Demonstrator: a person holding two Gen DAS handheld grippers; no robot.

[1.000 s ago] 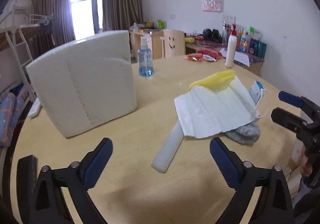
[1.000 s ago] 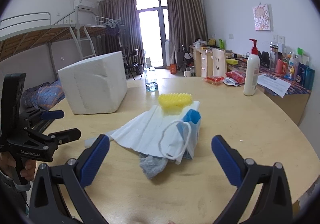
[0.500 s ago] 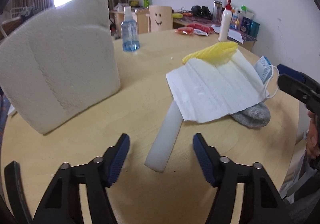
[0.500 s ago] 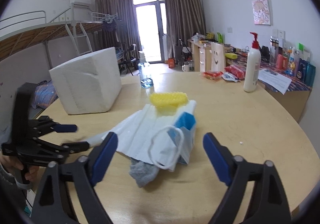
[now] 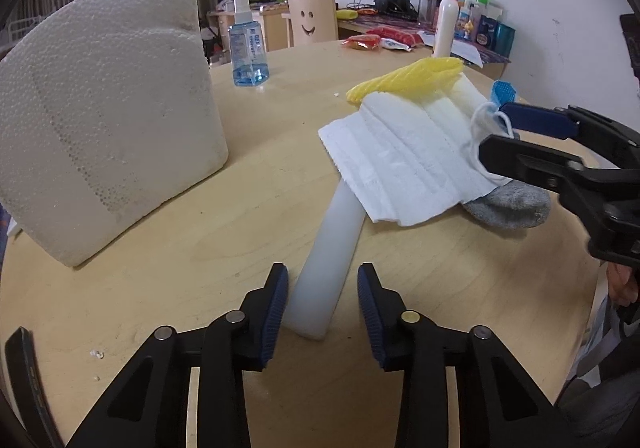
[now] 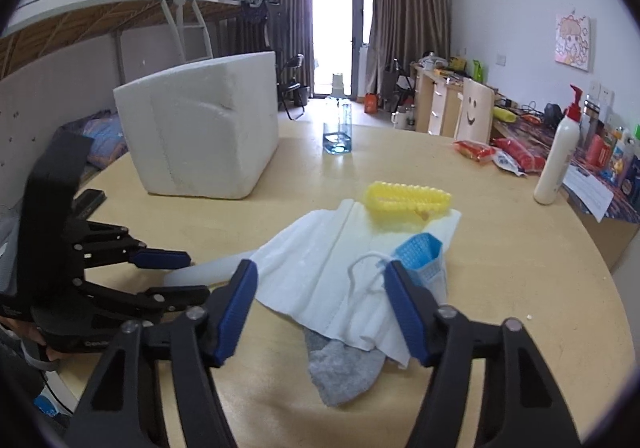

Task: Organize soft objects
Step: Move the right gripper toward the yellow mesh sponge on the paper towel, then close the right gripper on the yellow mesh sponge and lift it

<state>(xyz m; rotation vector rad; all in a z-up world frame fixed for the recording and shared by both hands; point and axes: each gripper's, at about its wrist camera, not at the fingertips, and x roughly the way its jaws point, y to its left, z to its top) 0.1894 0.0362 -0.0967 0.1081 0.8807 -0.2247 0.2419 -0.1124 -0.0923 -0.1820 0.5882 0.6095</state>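
A white foam bar (image 5: pixel 332 248) lies on the round wooden table (image 5: pixel 200 248), its far end under a white paper towel (image 5: pixel 400 152). My left gripper (image 5: pixel 322 308) straddles the bar's near end; its jaws are closing, with a gap still on the right side. On the towel rest a yellow foam net (image 6: pixel 408 204) and a blue face mask (image 6: pixel 420 252), and a grey sock (image 6: pixel 344 368) pokes out beneath. My right gripper (image 6: pixel 322 304) hovers over the towel's edge and the mask's ear loop, its jaws closing and not pressing on them.
A big white polystyrene block (image 5: pixel 100 128) stands at the left. Behind the pile are a blue spray bottle (image 5: pixel 248 48), a white pump bottle (image 6: pixel 558 160) and red snack packets (image 6: pixel 480 150). A smiley-face chair (image 5: pixel 312 20) stands beyond the table.
Both grippers' jaws have narrowed. The left one sank and came forward until the foam bar's end lay between its fingers. The right one moved in over the towel and mask.
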